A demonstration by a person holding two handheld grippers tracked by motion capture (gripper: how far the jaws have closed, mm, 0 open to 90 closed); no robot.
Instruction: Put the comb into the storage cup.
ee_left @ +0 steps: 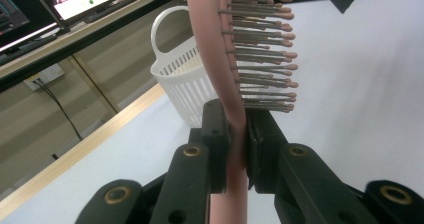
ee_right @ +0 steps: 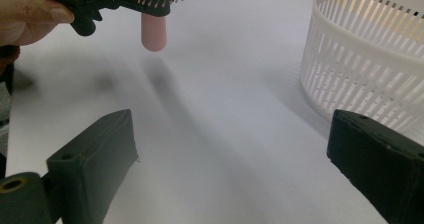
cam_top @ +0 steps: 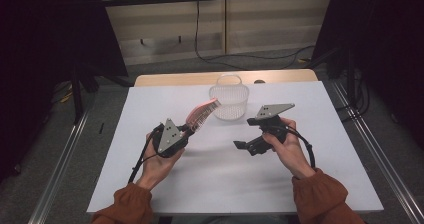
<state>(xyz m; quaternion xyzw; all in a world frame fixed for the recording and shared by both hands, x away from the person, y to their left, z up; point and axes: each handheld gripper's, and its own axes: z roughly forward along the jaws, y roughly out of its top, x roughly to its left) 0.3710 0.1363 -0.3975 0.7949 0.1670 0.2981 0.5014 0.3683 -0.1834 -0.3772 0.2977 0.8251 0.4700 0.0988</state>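
Two grippers: left gripper point(ee_left: 239, 149) clamps one pink hairbrush point(ee_left: 220, 59), beside one white basket point(ee_left: 180, 81).

pink plastic hairbrush point(ee_left: 227, 84) (metal bristles), slatted plastic basket point(ee_right: 370, 54)

pink hairbrush point(ee_left: 226, 59) with grey bristles between the black claw jaws, white slatted basket point(ee_left: 182, 81) just behind, white table point(cam_top: 200, 169)

floor point(cam_top: 165, 68): grey | wall point(cam_top: 165, 24): beige panels | cable point(cam_top: 200, 39): black
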